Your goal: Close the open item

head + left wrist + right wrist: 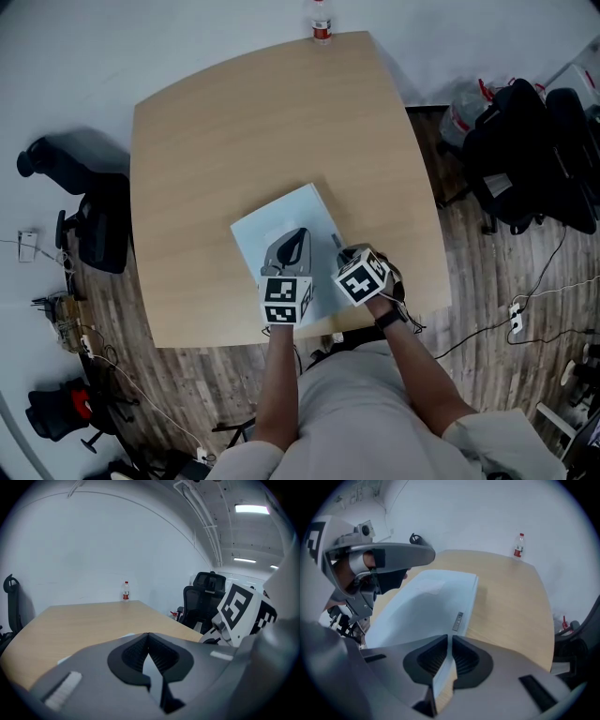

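Observation:
A pale blue flat case (281, 220) lies on the wooden table (234, 122) near its front edge. In the right gripper view the case (426, 602) lies flat, with a small grey tab (459, 620) on its right side. My right gripper (450, 644) pinches the thin near edge of the case between its pads; in the head view this gripper (336, 242) is at the case's right front corner. My left gripper (298, 239) hovers over the front part of the case. Its pads meet in its own view (149, 641), and I see nothing clearly held between them.
A small bottle with a red label (321, 28) stands at the table's far edge. Black office chairs (534, 159) stand to the right of the table, another dark chair (94, 216) to its left. Cables lie on the wood floor (525, 319).

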